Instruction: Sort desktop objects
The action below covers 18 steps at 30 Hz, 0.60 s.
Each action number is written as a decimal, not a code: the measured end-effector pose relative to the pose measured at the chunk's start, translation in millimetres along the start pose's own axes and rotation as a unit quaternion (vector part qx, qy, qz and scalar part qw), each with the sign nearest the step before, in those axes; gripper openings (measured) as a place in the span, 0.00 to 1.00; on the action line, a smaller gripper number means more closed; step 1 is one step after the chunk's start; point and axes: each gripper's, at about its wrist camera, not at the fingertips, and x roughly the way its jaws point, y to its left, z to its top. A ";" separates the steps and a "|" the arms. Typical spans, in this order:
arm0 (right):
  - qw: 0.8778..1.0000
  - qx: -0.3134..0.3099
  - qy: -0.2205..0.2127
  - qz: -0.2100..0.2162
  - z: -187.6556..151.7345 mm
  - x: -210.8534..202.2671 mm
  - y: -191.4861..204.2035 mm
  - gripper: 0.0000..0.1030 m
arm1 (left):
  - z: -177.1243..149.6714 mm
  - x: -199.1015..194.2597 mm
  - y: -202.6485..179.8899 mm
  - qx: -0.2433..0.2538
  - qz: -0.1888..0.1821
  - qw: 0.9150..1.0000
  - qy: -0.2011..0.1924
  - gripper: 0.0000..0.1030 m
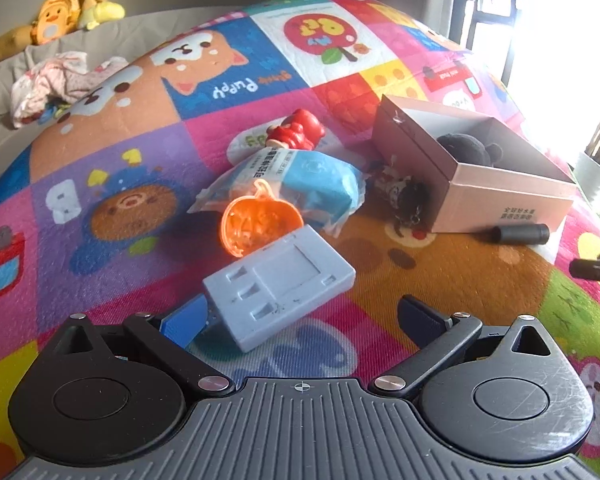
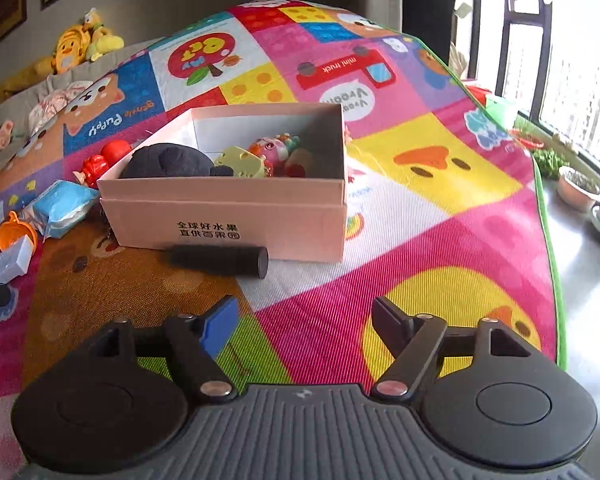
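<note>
Fingers of the left gripper (image 1: 300, 322) stand wide, the grey block (image 1: 278, 286) lying between them against the left pad, unpinched. Right view: the right gripper (image 2: 302, 326) gapes empty, black cylinder (image 2: 220, 260) just ahead, touching the pink box (image 2: 228, 226).
</note>
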 end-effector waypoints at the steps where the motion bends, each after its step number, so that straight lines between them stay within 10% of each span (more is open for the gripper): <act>1: 1.000 0.008 0.001 0.000 -2.4 0.9 -2.0 0.81 | 3.5 3.7 -2.2 0.001 0.001 1.000 -0.004 1.00; 7: 1.000 0.027 -0.013 0.001 -12.1 -3.7 -4.7 1.00 | 9.6 4.0 -13.0 0.027 0.040 0.999 -0.023 1.00; 18: 1.000 0.021 -0.010 0.000 -12.9 -0.8 -0.3 1.00 | -0.3 11.9 -16.9 0.015 0.046 0.999 -0.004 1.00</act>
